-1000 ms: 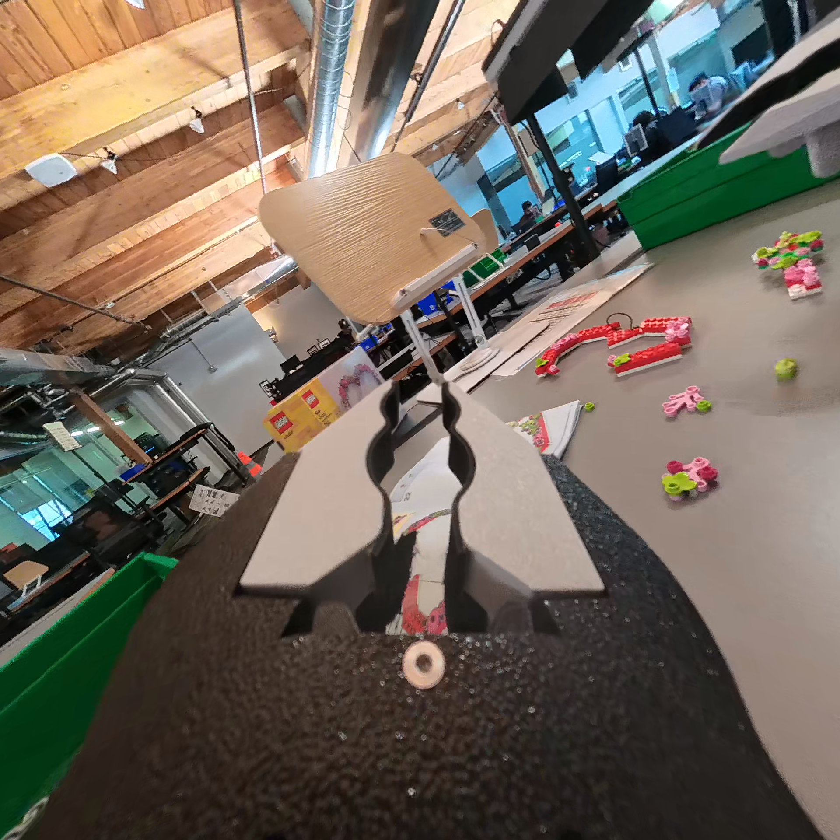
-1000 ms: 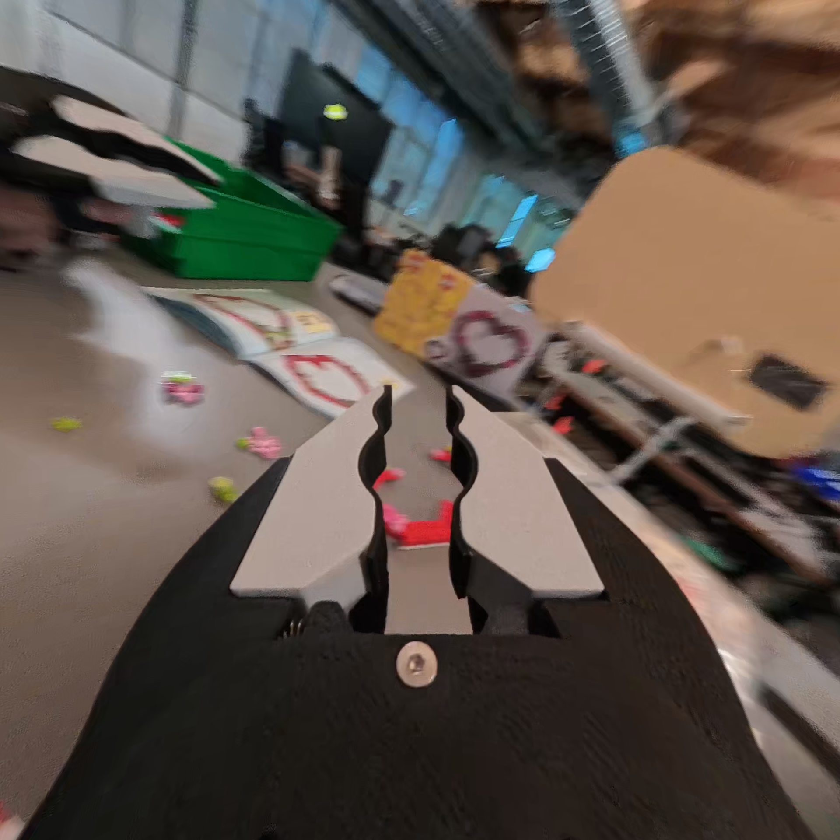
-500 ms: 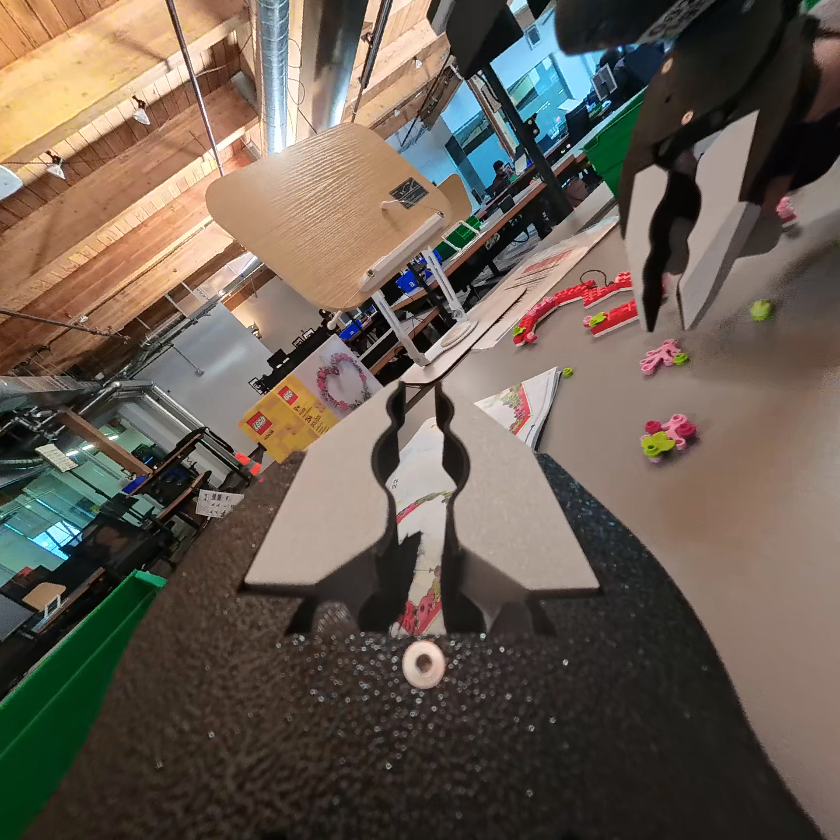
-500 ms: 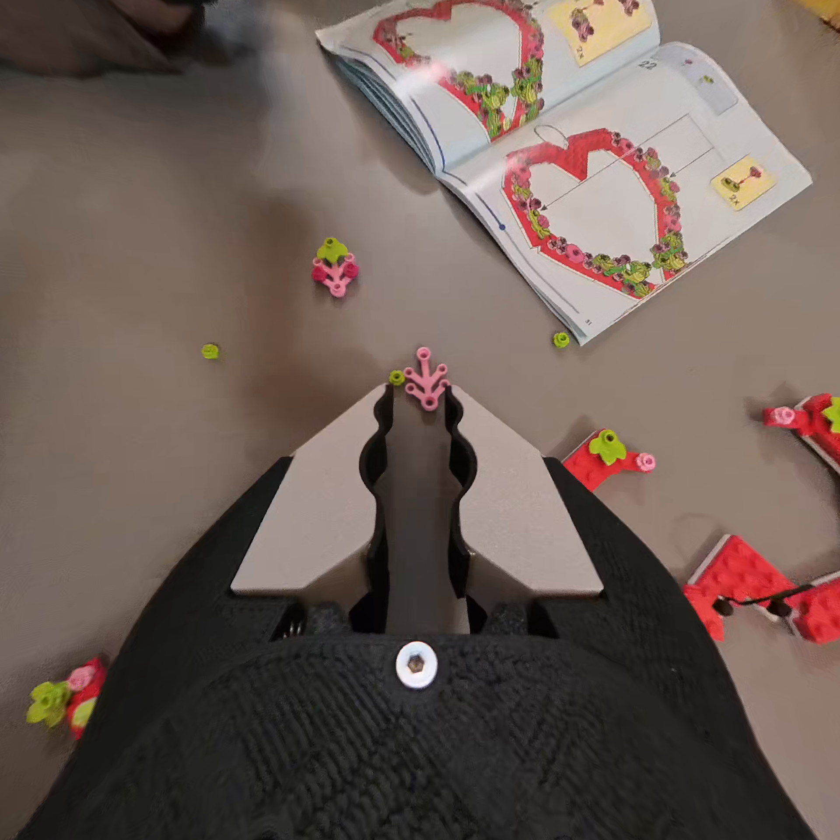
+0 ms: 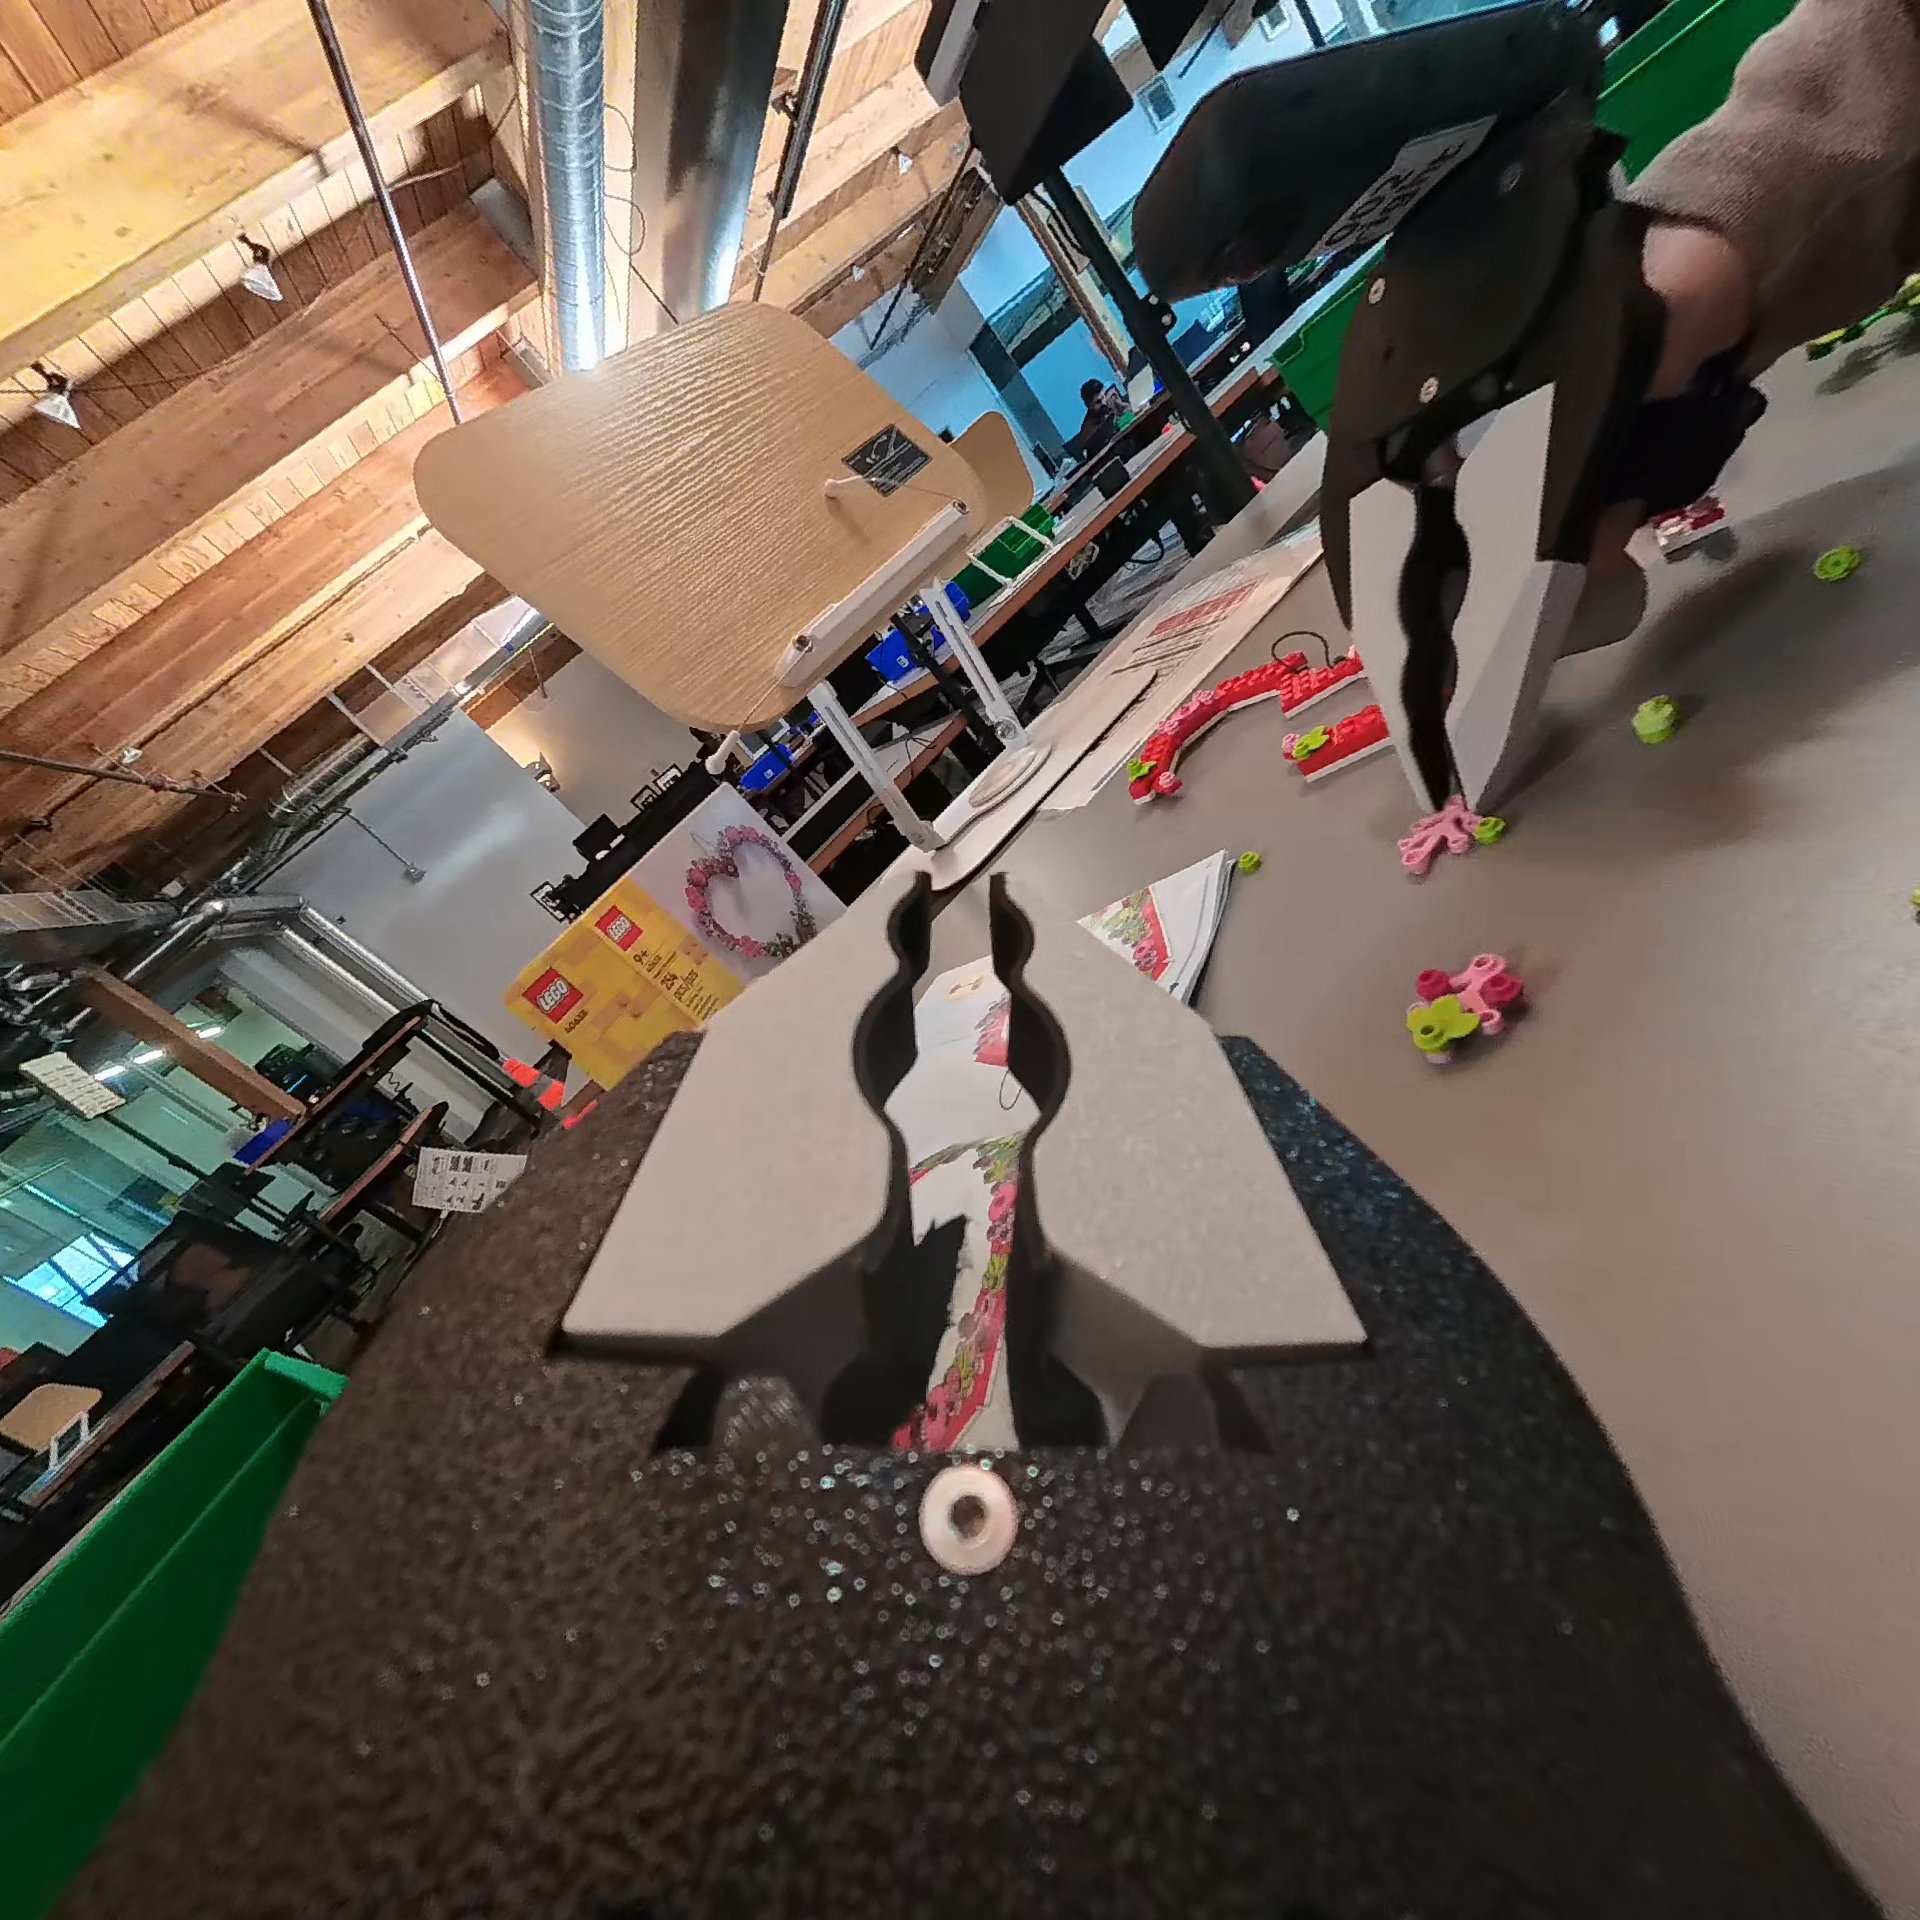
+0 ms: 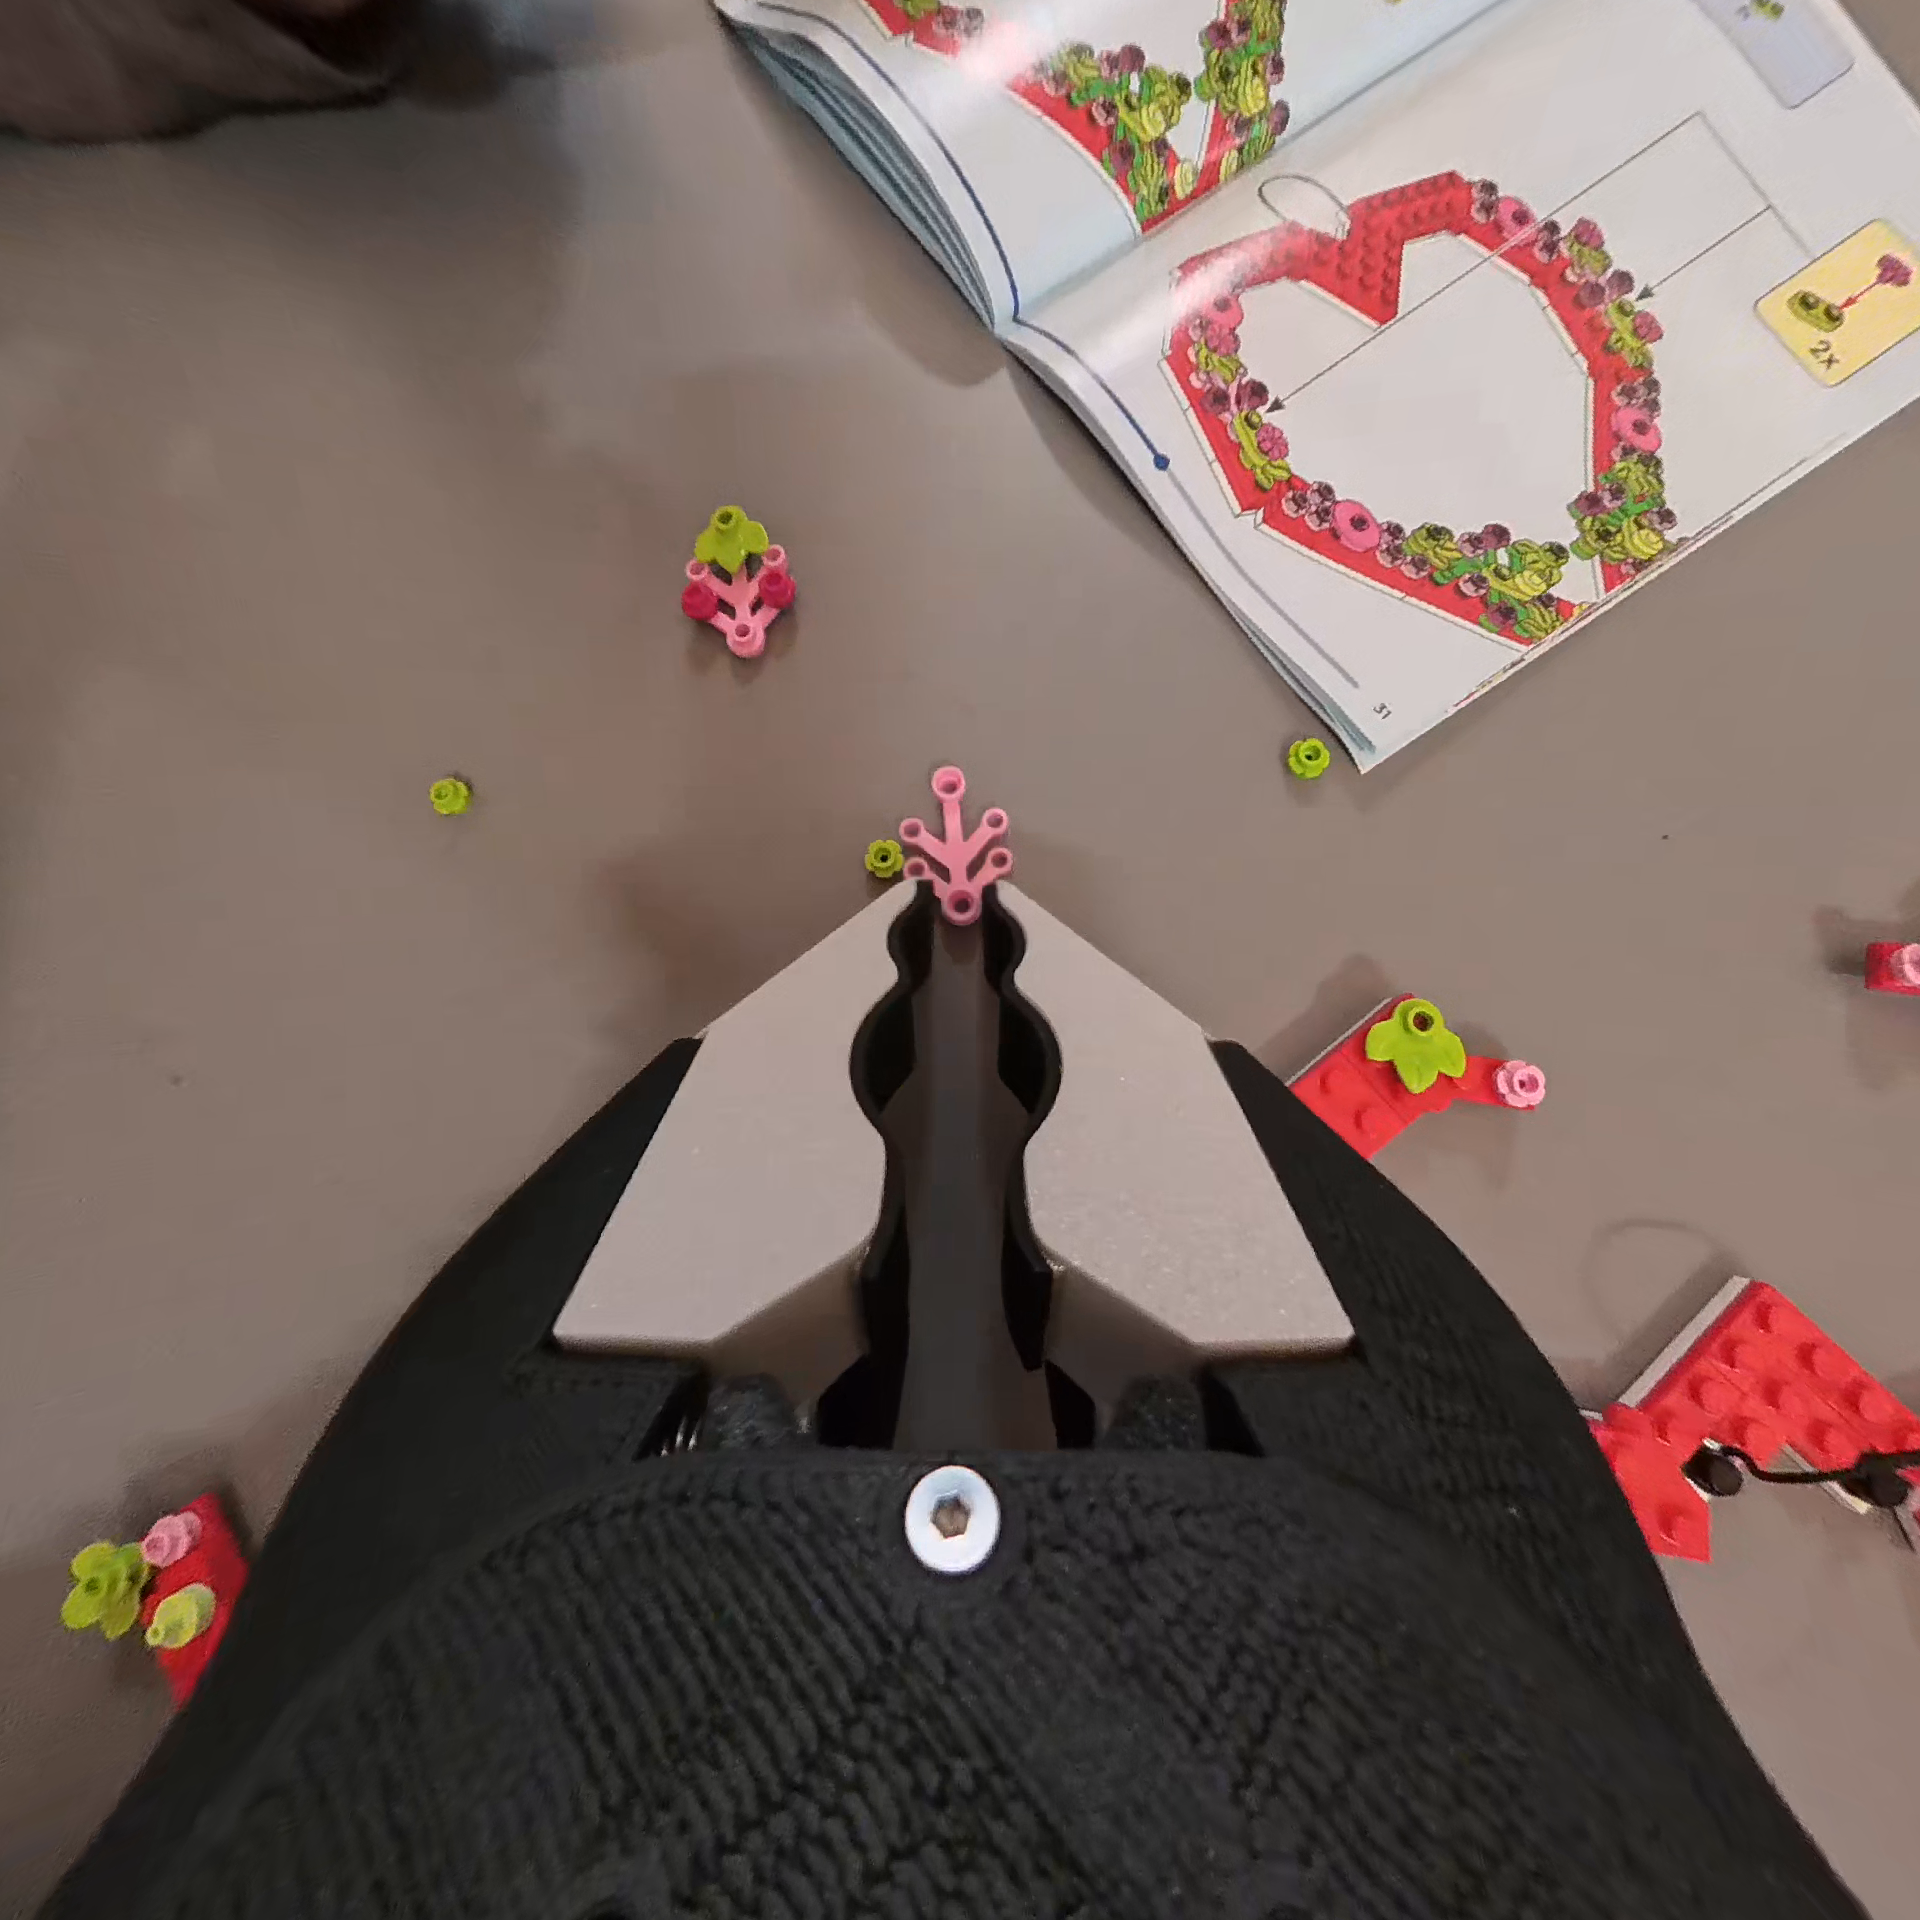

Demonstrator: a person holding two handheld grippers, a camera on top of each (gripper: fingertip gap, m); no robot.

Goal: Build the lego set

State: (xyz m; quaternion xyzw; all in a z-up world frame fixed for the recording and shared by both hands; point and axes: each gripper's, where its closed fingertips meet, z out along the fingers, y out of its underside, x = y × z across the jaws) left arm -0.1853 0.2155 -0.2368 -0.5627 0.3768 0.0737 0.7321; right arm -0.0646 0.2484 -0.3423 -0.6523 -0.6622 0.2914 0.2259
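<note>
My right gripper point(image 6: 958, 896) points straight down at the grey table. Its jaws are drawn in on the stem end of a pink branch-shaped lego piece point(image 6: 951, 831), which lies flat on the table. The left wrist view shows the same right gripper point(image 5: 1446, 805) standing on that pink piece point(image 5: 1434, 831). My left gripper point(image 5: 958, 888) is empty with a narrow gap between its jaws. It hovers low over the open instruction booklet point(image 5: 1174, 914). Curved red lego sections point(image 5: 1236, 701) lie beyond.
A lime stud point(image 6: 882, 858) touches the pink piece. A pink-and-lime cluster point(image 6: 738, 582), loose lime studs point(image 6: 449, 795), red plates point(image 6: 1361, 1101) point(image 6: 1766, 1392), a red block point(image 6: 197, 1600) and the booklet point(image 6: 1455, 312) surround it. A green bin point(image 5: 125, 1558), yellow box point(image 5: 623, 987) and wooden stand point(image 5: 686, 520) lie left. Some 15 cm of space lies between my two pairs of fingers.
My right gripper swung from level to pointing down, dropped onto the pink branch piece, and its jaws narrowed around the stem. The left gripper drifted slightly over the booklet.
</note>
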